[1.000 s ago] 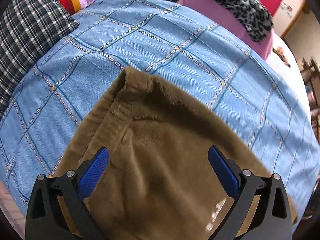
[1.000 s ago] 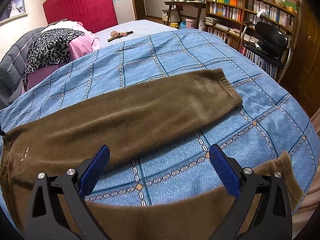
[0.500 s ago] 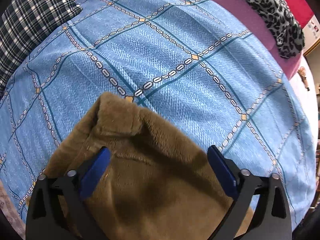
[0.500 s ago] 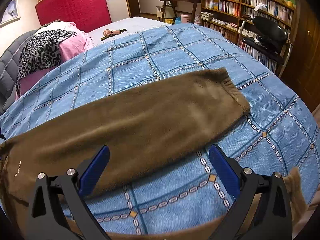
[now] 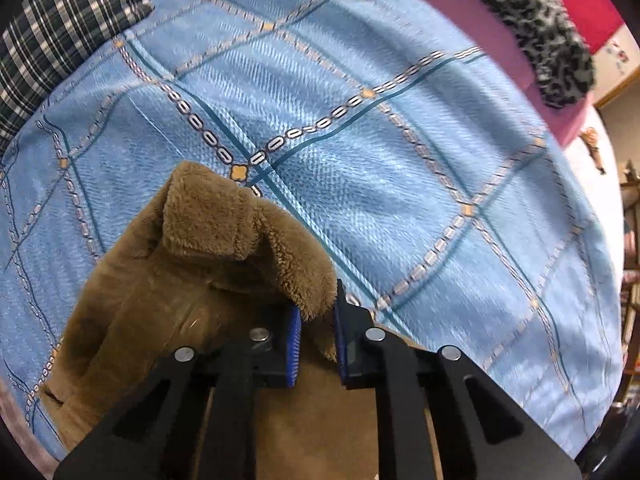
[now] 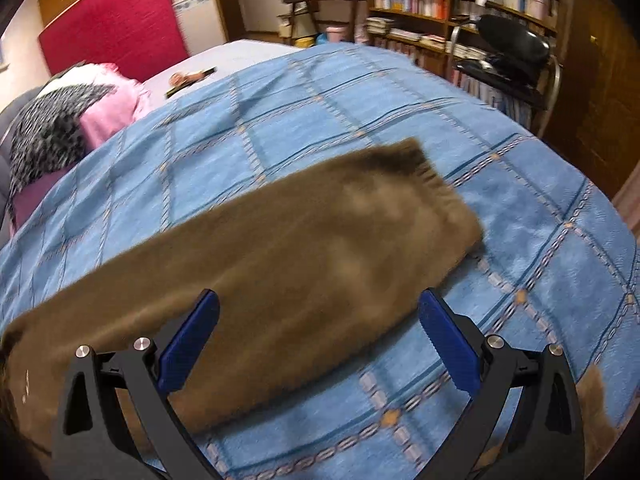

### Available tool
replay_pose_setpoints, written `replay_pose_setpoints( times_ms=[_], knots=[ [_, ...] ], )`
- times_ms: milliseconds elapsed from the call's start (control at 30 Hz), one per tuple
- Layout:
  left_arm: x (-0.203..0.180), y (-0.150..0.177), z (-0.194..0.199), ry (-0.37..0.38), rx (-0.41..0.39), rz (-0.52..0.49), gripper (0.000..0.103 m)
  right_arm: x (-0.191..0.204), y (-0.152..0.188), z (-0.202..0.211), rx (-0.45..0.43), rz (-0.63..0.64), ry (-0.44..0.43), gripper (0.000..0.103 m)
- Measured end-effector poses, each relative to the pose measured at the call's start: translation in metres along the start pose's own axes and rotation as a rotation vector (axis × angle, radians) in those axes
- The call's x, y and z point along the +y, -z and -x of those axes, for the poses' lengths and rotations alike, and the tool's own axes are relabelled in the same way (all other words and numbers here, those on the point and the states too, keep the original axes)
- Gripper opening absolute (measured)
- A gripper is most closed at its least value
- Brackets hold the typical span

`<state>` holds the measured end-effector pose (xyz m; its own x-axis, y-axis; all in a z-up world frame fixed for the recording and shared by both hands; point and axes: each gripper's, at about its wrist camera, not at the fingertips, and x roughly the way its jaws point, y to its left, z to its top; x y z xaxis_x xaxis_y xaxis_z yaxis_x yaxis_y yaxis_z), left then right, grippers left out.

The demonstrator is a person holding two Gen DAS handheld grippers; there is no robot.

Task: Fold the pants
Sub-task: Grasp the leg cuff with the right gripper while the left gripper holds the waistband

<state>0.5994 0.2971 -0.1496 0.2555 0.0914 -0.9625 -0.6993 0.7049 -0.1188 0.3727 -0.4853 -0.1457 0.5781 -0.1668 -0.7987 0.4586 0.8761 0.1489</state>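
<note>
The pants (image 6: pixel 280 264) lie spread on the bedspread (image 6: pixel 360 112) and no fold is made yet. In the right wrist view one leg runs flat across the cover, from the waist at the lower left to its cuff near the middle. The other leg stays mostly under the camera; only a bit of its brown cloth shows at the lower right edge. So the two legs are apart, with a strip of blue cover between them.

The left gripper (image 5: pixel 316 344) has just been closing, and its blue pads now press on a bunch of the fleecy waist. The cloth stands up in a small hump in front of the pads, and the corner of the waist curls over. This looks like a real hold, though only a small piece of the edge is caught.

The right gripper (image 6: pixel 318 344) is wide open and holds nothing. It hangs over the flat leg, with the cloth seen between its fingers but not touched, as far as the view shows. The picture is blurred, so the exact height above the cloth cannot be told.

In judgement, the task is at its very start. Only the first hold at the waist is taken. The right side must take its hold, then one leg must go over the other, and after that the length must be folded.
</note>
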Motion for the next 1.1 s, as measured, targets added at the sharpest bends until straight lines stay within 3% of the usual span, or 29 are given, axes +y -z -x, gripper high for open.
replay_pose_setpoints(
  times_ms=[233, 433, 533, 933, 1000, 1100],
  knots=[
    [0.028, 0.034, 0.044, 0.113, -0.029, -0.048, 0.011, -0.029, -0.05, -0.029, 0.029, -0.126, -0.019, 0.1],
    [0.062, 0.063, 0.08, 0.181, -0.058, -0.081, 0.011, -0.052, -0.08, -0.076, 0.143, -0.287, -0.075, 0.1],
    [0.076, 0.078, 0.089, 0.183, -0.058, -0.093, 0.011, -0.057, -0.088, -0.092, 0.159, -0.325, -0.117, 0.1],
    [0.136, 0.122, 0.105, 0.184, -0.011, -0.064, 0.011, -0.069, -0.099, -0.129, 0.225, -0.419, -0.132, 0.1],
    [0.141, 0.124, 0.106, 0.185, -0.005, -0.06, 0.011, -0.07, -0.098, -0.128, 0.222, -0.419, -0.115, 0.094],
    [0.149, 0.127, 0.108, 0.197, 0.003, -0.052, 0.011, -0.073, -0.096, -0.126, 0.234, -0.413, -0.061, 0.071]
  ],
)
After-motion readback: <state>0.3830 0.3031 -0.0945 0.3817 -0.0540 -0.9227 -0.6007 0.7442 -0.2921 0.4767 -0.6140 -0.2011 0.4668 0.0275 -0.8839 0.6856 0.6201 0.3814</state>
